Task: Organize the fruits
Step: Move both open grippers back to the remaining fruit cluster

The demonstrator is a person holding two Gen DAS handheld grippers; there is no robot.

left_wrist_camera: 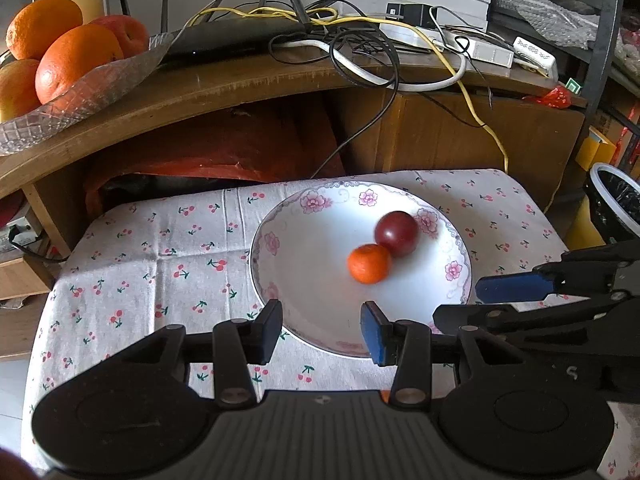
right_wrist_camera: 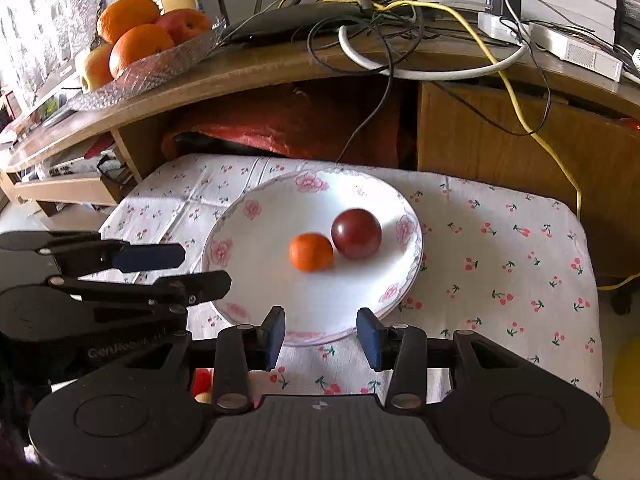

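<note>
Clutter around a cloth-covered table

A white tablecloth printed with cherries covered the low table, which stood against a curved wooden desk. On the desk lay a black router with upright antennas, a tangle of black cables, a yellow cable trailing down the front, and white power strips. Red fabric was bundled beneath the desk.

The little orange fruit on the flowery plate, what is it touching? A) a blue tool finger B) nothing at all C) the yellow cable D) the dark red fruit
D: on the flowery plate, the little orange fruit rests right against the dark red fruit, clear of both tools.
</note>
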